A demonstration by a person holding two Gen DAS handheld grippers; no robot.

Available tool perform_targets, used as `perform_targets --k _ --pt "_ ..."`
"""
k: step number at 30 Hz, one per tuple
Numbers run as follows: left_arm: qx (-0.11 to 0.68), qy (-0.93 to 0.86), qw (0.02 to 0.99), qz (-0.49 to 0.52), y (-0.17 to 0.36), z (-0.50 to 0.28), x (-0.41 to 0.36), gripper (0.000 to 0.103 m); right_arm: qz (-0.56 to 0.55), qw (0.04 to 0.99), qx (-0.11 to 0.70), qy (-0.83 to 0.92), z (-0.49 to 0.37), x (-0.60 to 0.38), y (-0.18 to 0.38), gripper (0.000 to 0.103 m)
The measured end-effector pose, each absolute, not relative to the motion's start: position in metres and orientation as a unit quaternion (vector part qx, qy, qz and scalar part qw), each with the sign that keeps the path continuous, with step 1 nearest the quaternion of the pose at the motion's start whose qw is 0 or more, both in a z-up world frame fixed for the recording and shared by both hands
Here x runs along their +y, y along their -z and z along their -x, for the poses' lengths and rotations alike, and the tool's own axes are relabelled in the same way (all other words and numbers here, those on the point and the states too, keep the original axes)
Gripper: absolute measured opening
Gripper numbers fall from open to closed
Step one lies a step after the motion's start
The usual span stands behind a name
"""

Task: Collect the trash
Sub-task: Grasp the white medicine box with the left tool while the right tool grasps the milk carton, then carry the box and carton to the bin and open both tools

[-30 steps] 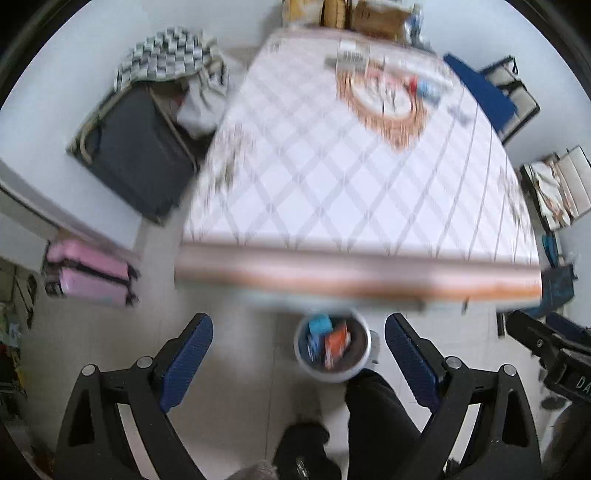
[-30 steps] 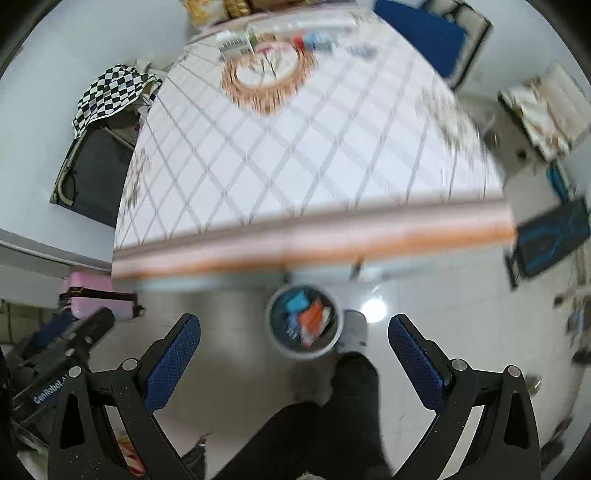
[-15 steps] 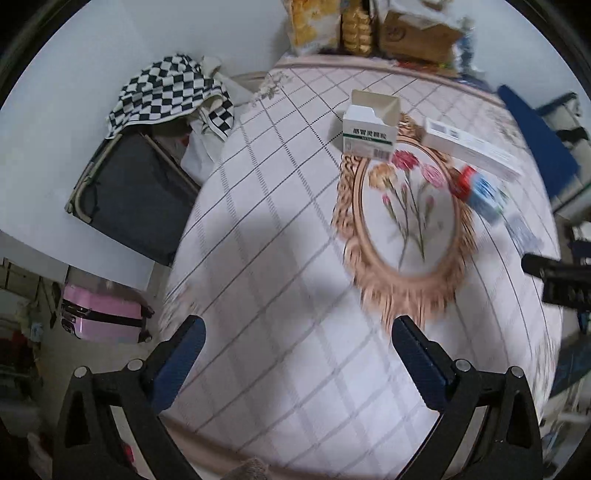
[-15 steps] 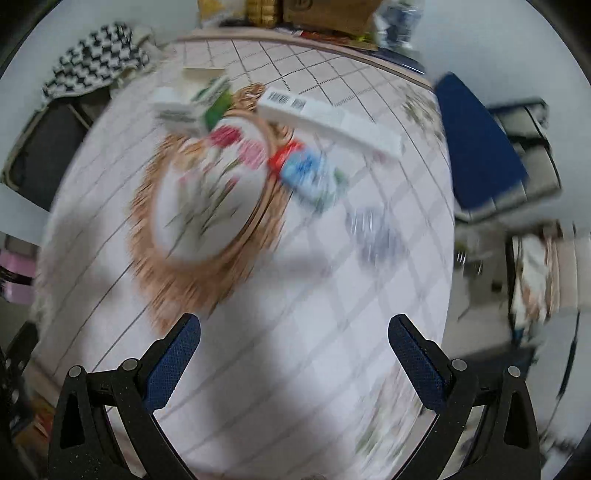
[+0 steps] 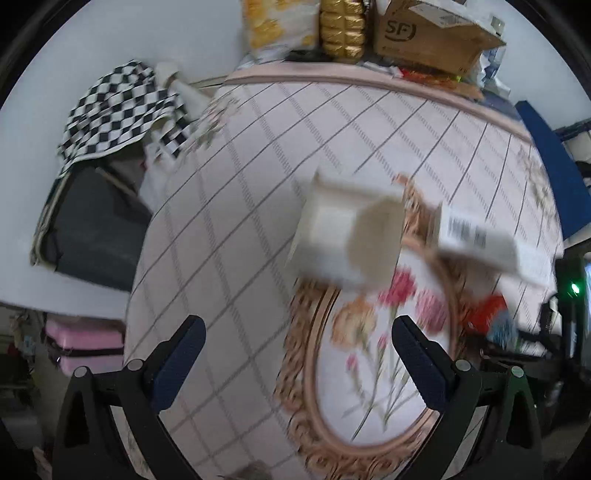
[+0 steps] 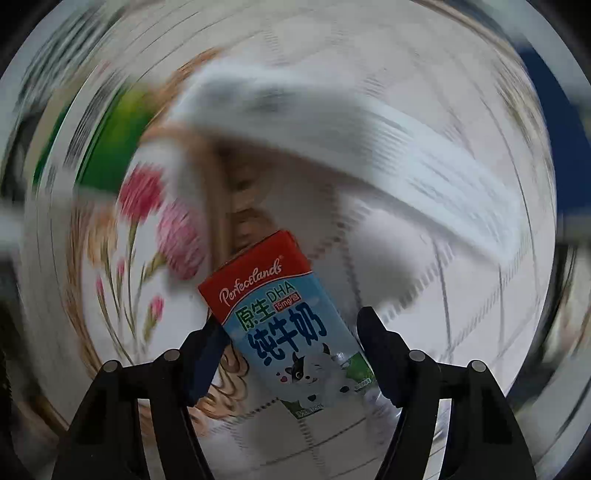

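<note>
In the right wrist view a red and blue milk carton (image 6: 284, 325) sits between the two fingers of my right gripper (image 6: 290, 332), which is shut on it; the surroundings are motion-blurred. A long white box (image 6: 354, 155) lies behind it. In the left wrist view my left gripper (image 5: 295, 354) is open and empty above the table (image 5: 229, 258). An open white carton (image 5: 347, 240) stands ahead of it, a long white barcode box (image 5: 480, 240) to its right, and the red and blue carton (image 5: 495, 317) shows at the right.
A cardboard box (image 5: 432, 33) and snack packs (image 5: 280, 26) stand at the table's far edge. A dark suitcase (image 5: 88, 229) with a checked cloth (image 5: 114, 107) and a pink case (image 5: 88, 343) lie on the floor to the left.
Both grippers moved from the bin at the floor up over the table and in toward the trash. The right gripper closed around the milk carton. The left neared the open white carton.
</note>
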State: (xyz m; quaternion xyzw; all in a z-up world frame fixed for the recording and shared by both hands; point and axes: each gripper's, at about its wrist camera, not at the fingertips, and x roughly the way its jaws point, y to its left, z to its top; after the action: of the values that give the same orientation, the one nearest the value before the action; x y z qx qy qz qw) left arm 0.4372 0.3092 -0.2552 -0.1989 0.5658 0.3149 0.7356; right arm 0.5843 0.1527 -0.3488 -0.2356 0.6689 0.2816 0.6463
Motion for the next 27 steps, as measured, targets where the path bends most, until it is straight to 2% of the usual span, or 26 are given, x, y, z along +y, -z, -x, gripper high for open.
perform_targets --k 3,5,6,11,13,14,17,18,27 --pt "0.577 -0.283 0.74 0.198 0.26 -0.464 0.319 0.103 0.074 0.657 0.724 -0.197 -0.613 0.116 0.352 0.072" --pt "0.592 -0.262 0.737 0.197 0.269 -0.481 0.323 0.103 0.029 0.643 0.743 -0.182 -0.622 0.106 0.357 0.076" --pt "0.601 -0.253 0.733 0.194 0.275 -0.489 0.326 0.103 0.019 0.637 0.748 -0.187 -0.624 0.104 0.358 0.084" --pt "0.642 -0.23 0.714 0.159 0.304 -0.52 0.329 0.102 0.081 0.65 0.723 -0.22 -0.627 0.123 0.356 0.086" --pt "0.648 -0.228 0.712 0.145 0.311 -0.525 0.328 0.095 0.124 0.655 0.709 -0.229 -0.626 0.134 0.358 0.085" --pt "0.648 -0.235 0.712 0.137 0.313 -0.526 0.328 0.08 0.137 0.658 0.704 -0.232 -0.625 0.138 0.358 0.085" --pt "0.635 -0.241 0.72 0.139 0.31 -0.521 0.326 0.071 0.191 0.677 0.673 -0.229 -0.619 0.149 0.354 0.064" --pt "0.631 -0.243 0.723 0.142 0.308 -0.519 0.325 0.07 0.202 0.683 0.664 -0.228 -0.616 0.152 0.353 0.054" --pt "0.592 -0.271 0.746 0.141 0.272 -0.466 0.291 0.069 0.161 0.7 0.652 -0.243 -0.598 0.133 0.328 0.052"
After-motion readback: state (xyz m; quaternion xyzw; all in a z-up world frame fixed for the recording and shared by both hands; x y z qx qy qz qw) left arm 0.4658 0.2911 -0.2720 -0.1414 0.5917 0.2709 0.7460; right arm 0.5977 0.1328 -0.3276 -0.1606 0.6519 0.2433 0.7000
